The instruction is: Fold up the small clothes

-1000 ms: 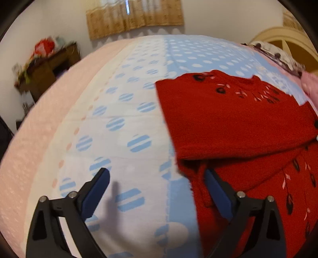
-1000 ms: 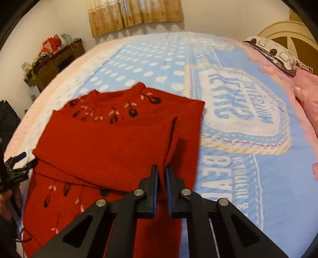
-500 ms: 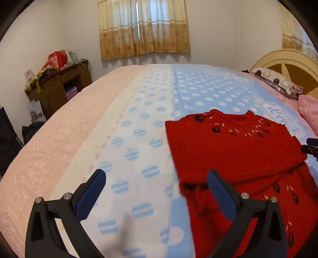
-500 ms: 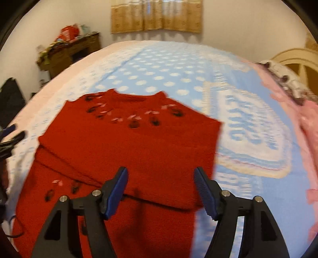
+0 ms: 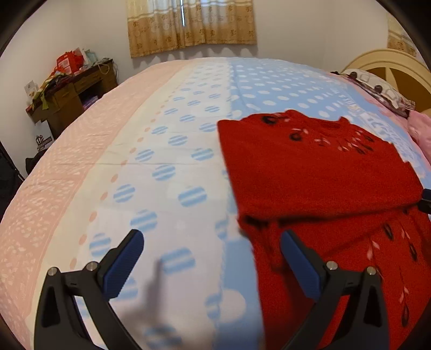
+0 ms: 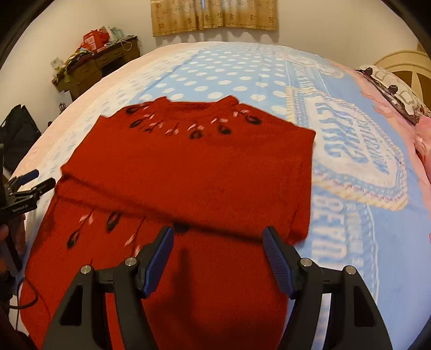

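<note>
Hovering over our red sweater (image 6: 188, 172) on the bed (image 5: 175, 161), our left gripper (image 5: 212, 258) and right gripper (image 6: 218, 253), all 4 fingers spread apart, empty.

Both wrist views look low across the bed (image 5: 167, 167), sharing the sweater (image 6: 188, 172).

One red knitted sweater (image 6: 188, 172) lies on one bed (image 6: 242, 72) — a single garment, no pile. Two grippers show: the left gripper (image 5: 212, 262) and the right gripper (image 6: 218, 254), each with two blue-padded jaws. One wooden desk (image 5: 72, 99) stands by the wall, one curtain (image 5: 191, 24) hangs — and one patterned pillow (image 6: 390, 88) sits by one headboard (image 5: 390, 70).
</note>
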Demonstrator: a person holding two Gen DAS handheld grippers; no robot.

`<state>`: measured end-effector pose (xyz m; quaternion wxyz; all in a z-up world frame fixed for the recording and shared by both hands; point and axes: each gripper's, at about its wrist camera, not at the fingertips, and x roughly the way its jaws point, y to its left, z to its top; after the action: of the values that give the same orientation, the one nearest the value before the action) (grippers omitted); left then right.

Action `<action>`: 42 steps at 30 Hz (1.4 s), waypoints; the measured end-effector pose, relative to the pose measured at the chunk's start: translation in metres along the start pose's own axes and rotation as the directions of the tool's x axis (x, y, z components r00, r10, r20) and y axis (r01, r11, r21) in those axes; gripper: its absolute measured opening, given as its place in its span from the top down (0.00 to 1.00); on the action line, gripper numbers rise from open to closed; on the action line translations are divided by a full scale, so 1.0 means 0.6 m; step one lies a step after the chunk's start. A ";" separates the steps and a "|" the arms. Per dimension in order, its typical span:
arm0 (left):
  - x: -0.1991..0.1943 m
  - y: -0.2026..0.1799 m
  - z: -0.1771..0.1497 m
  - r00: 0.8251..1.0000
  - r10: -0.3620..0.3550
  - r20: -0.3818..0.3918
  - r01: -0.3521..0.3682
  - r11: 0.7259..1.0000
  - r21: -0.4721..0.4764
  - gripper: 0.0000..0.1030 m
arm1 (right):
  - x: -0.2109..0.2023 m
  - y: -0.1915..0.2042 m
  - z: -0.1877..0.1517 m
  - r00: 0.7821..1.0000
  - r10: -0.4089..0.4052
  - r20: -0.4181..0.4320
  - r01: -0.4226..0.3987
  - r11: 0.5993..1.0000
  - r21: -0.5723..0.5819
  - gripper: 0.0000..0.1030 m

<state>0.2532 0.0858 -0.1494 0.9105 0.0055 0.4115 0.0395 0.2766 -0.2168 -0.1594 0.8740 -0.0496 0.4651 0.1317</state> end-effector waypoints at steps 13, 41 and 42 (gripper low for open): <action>-0.088 -0.039 -0.034 0.993 -0.026 0.112 0.021 0.999 0.045 0.00 | -0.040 0.030 -0.070 0.999 -0.001 0.049 0.000 1.000 0.012 0.33; -0.234 -0.040 -0.118 0.974 -0.064 0.216 0.053 0.997 0.056 0.00 | -0.111 0.084 -0.166 0.994 -0.005 0.111 0.006 1.000 -0.008 0.33; -0.240 -0.040 -0.124 0.974 -0.069 0.218 0.059 0.997 0.056 0.00 | -0.113 0.088 -0.171 0.994 -0.011 0.112 0.013 1.000 -0.017 0.33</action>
<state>0.1042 0.0495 -0.0920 0.9508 0.0190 0.3093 -0.0009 0.1436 -0.2002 -0.1593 0.8990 -0.0526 0.4140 0.1330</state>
